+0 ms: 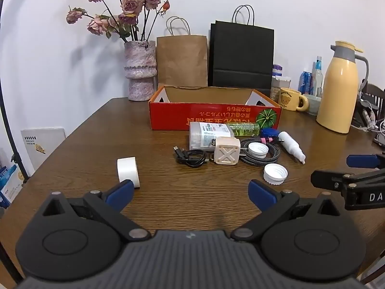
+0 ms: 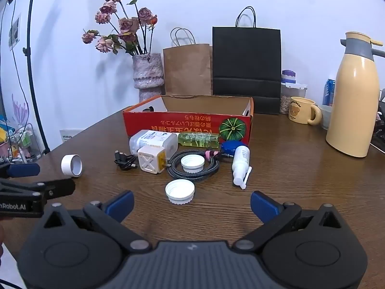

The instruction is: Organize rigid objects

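Two grippers, left gripper (image 1: 191, 193) and right gripper (image 2: 192, 203), hover spread wide and empty over the wooden table (image 1: 79, 159). The loose items lie before the red cardboard box (image 2: 168, 122). The nearest bottle cap (image 2: 180, 191) seems the easiest first pick: straddle its rim squarely. The braided cable (image 2: 211, 166) and spray bottle (image 2: 240, 163) crowd the rest; the tape roll (image 1: 128, 171) sits well apart.

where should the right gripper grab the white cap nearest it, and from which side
Take the white cap across its ribbed outer wall, coming down from above and slightly from the near side. It sits flat on the table with its open side up and stands apart from the cable coil behind it, so both sides are free. The right gripper is open, probably wide enough to straddle it.
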Demonstrator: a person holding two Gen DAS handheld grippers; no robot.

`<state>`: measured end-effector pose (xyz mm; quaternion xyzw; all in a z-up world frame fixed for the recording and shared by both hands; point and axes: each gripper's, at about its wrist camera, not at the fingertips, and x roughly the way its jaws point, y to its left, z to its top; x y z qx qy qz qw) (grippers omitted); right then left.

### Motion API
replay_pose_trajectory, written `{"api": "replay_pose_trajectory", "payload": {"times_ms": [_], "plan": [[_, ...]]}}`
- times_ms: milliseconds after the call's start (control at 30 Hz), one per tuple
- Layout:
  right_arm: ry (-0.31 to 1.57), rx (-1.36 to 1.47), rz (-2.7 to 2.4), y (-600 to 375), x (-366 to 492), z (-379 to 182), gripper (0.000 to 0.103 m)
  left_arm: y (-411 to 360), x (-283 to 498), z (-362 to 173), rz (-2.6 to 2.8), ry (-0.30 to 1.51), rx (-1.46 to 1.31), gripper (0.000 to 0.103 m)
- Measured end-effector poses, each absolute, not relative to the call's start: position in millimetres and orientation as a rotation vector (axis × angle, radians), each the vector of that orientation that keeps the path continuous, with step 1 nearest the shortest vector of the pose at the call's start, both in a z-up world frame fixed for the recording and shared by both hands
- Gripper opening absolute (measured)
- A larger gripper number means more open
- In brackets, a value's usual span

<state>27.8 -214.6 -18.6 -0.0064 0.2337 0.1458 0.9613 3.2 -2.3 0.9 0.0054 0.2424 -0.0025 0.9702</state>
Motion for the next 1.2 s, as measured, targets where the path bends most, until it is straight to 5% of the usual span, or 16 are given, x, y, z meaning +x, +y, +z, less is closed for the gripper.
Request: {"api": "replay_pose_trajectory", "payload": {"times_ms": [1200], "plan": [[0.456, -0.032, 0.300, -212.5, 22.1, -15.4, 0.103, 2.1, -3.1, 2.5, -0.005, 0.472, -0.007, 0.103]]}}
